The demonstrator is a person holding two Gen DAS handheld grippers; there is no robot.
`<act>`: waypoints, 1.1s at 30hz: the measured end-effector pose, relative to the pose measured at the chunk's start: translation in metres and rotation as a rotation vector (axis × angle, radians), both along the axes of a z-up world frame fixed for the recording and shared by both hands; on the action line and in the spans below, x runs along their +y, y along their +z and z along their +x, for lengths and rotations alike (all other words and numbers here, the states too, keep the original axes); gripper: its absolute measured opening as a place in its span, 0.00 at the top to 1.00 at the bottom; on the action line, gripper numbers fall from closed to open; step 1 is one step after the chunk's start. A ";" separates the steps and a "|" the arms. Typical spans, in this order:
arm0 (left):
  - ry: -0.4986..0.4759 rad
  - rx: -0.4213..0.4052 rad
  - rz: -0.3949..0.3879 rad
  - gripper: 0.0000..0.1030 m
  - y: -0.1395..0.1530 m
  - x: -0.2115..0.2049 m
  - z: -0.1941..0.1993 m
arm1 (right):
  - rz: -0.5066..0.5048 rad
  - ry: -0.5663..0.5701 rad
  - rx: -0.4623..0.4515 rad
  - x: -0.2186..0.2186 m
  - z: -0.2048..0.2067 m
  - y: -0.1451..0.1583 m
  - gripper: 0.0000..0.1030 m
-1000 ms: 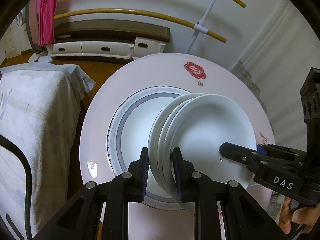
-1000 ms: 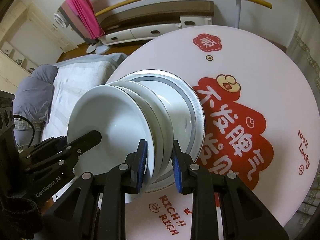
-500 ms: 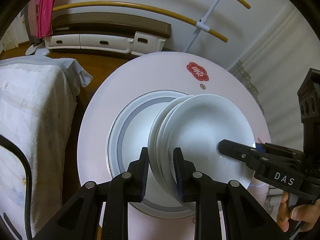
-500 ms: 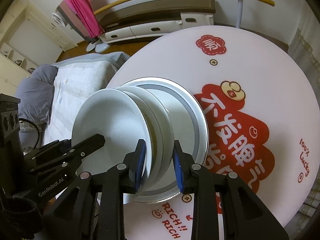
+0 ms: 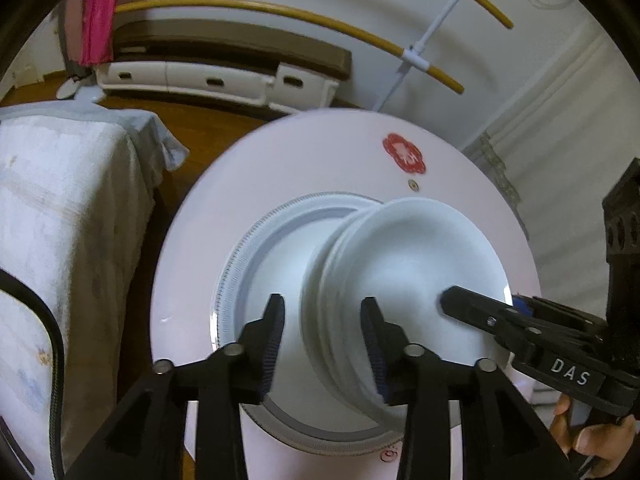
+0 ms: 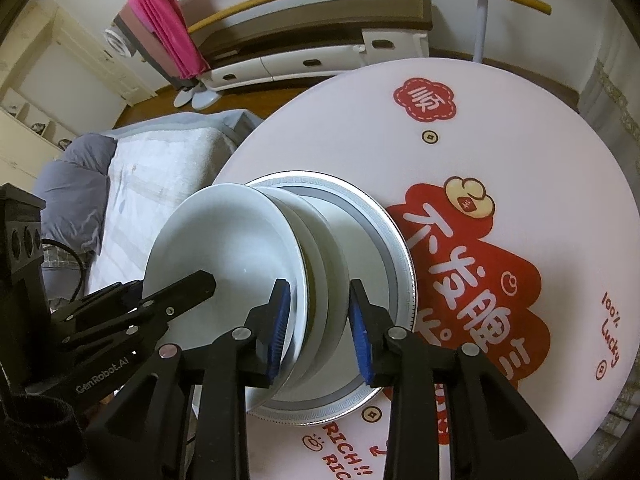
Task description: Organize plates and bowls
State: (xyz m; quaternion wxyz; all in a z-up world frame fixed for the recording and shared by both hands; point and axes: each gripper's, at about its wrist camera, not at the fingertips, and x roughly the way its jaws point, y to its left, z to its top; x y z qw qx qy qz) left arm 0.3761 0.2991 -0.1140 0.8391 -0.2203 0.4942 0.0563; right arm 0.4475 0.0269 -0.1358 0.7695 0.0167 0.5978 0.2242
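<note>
A stack of white plates [image 5: 400, 280] [image 6: 240, 248] rests on a large grey-rimmed plate [image 5: 256, 264] [image 6: 384, 248] on the round pink table [image 5: 312, 160] [image 6: 520, 128]. My left gripper [image 5: 322, 336] is open, its jaws standing either side of the stack's near edge without gripping. My right gripper [image 6: 318, 328] is open around the stack's opposite edge, and it shows in the left wrist view [image 5: 480, 312]. The left gripper shows in the right wrist view [image 6: 176, 292].
A bed with a white cover [image 5: 60, 200] [image 6: 160, 168] stands close to the table's left side. A white cabinet [image 5: 208, 80] and a drying rack with a pink cloth [image 6: 168, 36] stand behind.
Both grippers have opened: their jaws were shut on the stack's edges and now stand apart. The stack has settled lower onto the grey-rimmed plate.
</note>
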 end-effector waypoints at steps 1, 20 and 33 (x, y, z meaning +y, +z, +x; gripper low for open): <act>0.004 -0.007 0.012 0.60 0.001 0.000 -0.002 | 0.002 0.001 -0.007 -0.001 -0.002 0.001 0.70; 0.051 -0.441 0.201 0.07 0.063 -0.084 -0.152 | 0.142 -0.112 -0.257 -0.077 -0.106 0.060 0.12; -0.023 -0.661 0.338 0.01 0.079 -0.181 -0.279 | 0.121 -0.317 -0.576 -0.154 -0.246 0.090 0.00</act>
